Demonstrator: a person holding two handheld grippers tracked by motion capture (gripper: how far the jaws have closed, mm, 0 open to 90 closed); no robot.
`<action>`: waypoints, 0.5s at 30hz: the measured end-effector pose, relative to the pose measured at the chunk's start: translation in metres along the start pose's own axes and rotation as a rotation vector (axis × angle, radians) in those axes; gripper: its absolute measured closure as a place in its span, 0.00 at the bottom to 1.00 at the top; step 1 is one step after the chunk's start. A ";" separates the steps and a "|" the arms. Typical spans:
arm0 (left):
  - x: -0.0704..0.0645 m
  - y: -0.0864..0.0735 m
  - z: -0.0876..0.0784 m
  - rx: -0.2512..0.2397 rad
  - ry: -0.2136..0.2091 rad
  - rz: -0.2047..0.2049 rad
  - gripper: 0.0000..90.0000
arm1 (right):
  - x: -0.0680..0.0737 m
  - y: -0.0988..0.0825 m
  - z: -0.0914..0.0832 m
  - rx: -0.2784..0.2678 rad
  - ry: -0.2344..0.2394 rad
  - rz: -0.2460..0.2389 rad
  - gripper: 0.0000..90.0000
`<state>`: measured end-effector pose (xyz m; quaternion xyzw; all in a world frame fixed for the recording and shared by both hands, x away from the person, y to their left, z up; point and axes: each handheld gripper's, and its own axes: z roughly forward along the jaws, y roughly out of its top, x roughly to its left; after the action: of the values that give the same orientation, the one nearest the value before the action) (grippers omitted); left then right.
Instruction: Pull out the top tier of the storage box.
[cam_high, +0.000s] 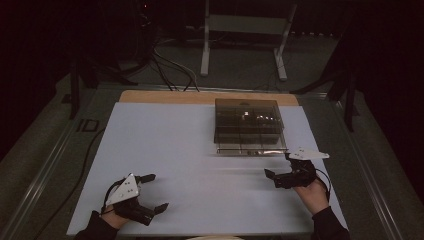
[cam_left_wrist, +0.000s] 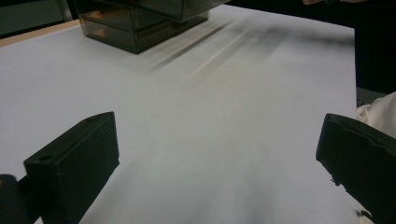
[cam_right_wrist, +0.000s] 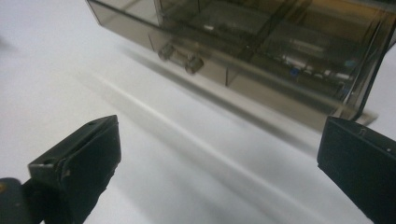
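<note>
The left tongs (cam_high: 151, 192) are held spread wide above the near left of the white table (cam_high: 170, 150), nothing between the jaws. The right tongs (cam_high: 280, 165) are likewise spread and empty, just before the smoky clear compartment box (cam_high: 247, 125), which is set at the far right of the table, its drawer knobs (cam_right_wrist: 181, 57) facing them

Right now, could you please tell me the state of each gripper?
Left gripper: open, jaws wide apart, holding nothing.
Right gripper: open, holding nothing, near the smoky transparent plastic compartment box.
</note>
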<state>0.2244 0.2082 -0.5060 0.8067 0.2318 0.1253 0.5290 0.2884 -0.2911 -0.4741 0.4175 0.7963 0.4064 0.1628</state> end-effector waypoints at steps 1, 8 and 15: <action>0.000 0.000 0.000 0.000 0.001 0.000 0.01 | 0.000 -0.002 0.001 0.005 0.002 0.004 0.00; 0.000 0.000 0.000 0.003 0.002 -0.003 0.01 | 0.002 -0.020 0.007 0.024 -0.003 0.022 0.00; 0.000 0.000 0.000 0.001 0.003 -0.003 0.01 | 0.007 -0.033 0.010 0.001 -0.017 0.018 0.00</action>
<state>0.2244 0.2078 -0.5062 0.8064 0.2337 0.1255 0.5285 0.2726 -0.2910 -0.5058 0.4283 0.7912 0.4038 0.1658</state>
